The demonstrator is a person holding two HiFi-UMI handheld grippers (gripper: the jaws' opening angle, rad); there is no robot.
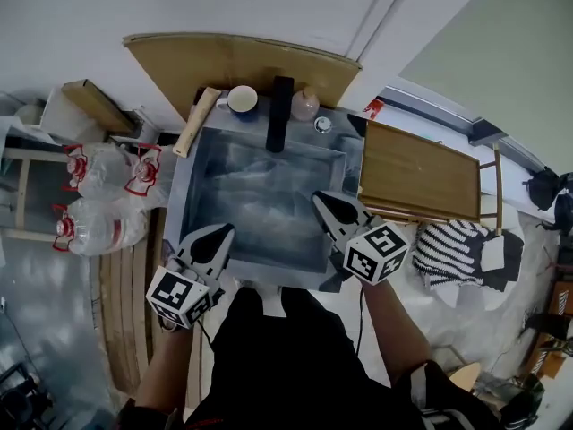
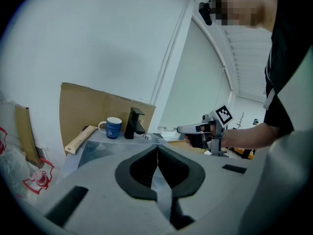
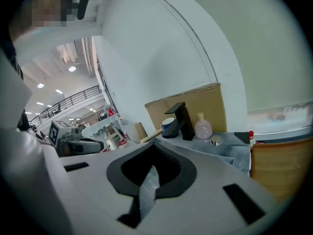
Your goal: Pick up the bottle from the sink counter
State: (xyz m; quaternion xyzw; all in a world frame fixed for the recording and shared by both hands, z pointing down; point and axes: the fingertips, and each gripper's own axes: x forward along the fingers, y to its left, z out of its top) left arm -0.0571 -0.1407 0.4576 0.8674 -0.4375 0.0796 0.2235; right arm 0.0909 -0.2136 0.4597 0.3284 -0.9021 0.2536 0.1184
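Observation:
The bottle (image 1: 305, 105) is small, round and pale pink. It stands on the sink counter's back ledge, just right of the black faucet (image 1: 279, 113); in the right gripper view the bottle (image 3: 203, 127) shows beside the faucet (image 3: 182, 120). In the left gripper view I cannot see it. My left gripper (image 1: 224, 233) hovers over the basin's front left corner, jaws shut and empty. My right gripper (image 1: 322, 202) hangs over the basin's right side, also shut with nothing in it. Both are well short of the bottle.
A blue mug (image 1: 242, 99) and a wooden handle (image 1: 197, 121) lie left of the faucet, and a small metal knob (image 1: 323, 124) sits right of the bottle. The steel sink (image 1: 192, 195) has cardboard (image 1: 179, 61) behind it, a wooden board (image 1: 416, 173) to the right, and water bottles (image 1: 94, 227) to the left.

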